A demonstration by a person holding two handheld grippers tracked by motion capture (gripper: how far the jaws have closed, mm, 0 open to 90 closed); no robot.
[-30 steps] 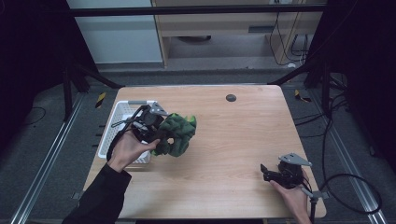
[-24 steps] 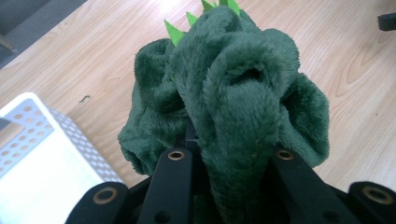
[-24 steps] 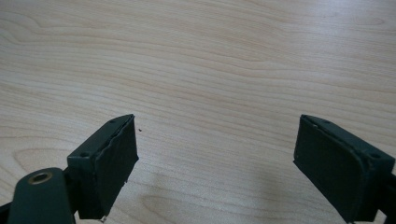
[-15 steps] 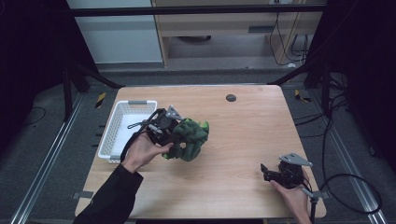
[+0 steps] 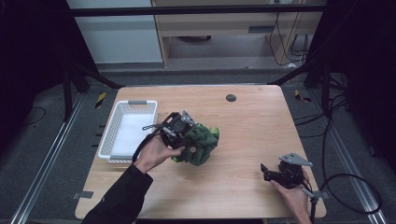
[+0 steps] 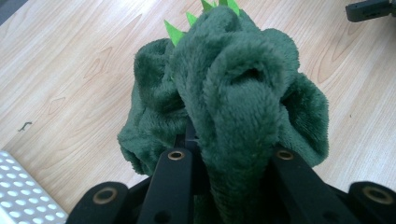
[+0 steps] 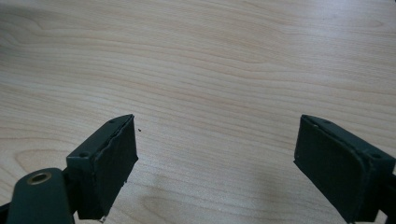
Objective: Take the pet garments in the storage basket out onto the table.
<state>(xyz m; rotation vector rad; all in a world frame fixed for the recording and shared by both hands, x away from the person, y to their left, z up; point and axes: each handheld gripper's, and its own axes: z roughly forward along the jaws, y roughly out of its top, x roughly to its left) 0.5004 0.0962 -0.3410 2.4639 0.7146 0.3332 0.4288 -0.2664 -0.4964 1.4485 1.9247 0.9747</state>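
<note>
The right claw (image 5: 264,171) rests low at the near right corner of the worktop (image 5: 252,121). In the right gripper view its two flat, matte black pads (image 7: 109,161) stand wide apart with only bare wood grain between them; nothing is held.

Farther in and to the left, the left claw (image 5: 189,136) is closed on a green plush toy (image 5: 201,142). In the left gripper view the two black jaw bars, each with a brass-coloured rivet, pinch a thick fold of the toy's deep-pile, dark green fabric (image 6: 233,102). The plush bulges beyond the jaws in rounded lobes, and a row of flat, bright green felt spikes (image 6: 175,31) stands along its far ridge. The toy sits just ahead of the left claw, over the middle of the worktop; whether it touches the wood cannot be told.

Just behind the left claw, at the worktop's left edge, lies a white plastic basket (image 5: 114,135), rectangular, with perforated walls and a grey handle strip at each short end.

Beyond both claws, a small dark round disc (image 5: 230,97) sits flush in the pale, smooth wooden surface near the far edge.
</note>
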